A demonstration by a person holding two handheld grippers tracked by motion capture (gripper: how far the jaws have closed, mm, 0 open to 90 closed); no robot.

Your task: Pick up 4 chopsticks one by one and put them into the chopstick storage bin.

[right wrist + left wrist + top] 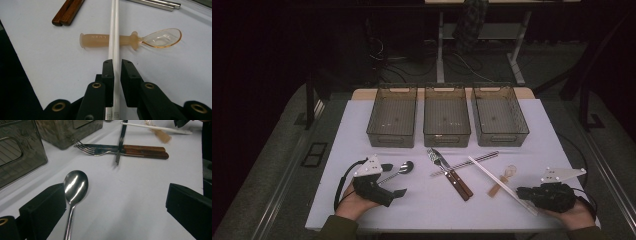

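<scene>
White chopsticks [113, 32] lie pinched between the right claw's [117, 67] jaws

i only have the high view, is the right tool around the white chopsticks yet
Observer: Yes. The right tool has one jaw on each side of the white chopsticks; I can't tell whether it grips them.
Operator: anything under them
Observer: They lie across the handle of the peach spoon, which has raised letters on it.
Operator: and the left tool
Observer: The left tool is wide open, and the steel spoon lies between its jaws, close against one of them.
</scene>
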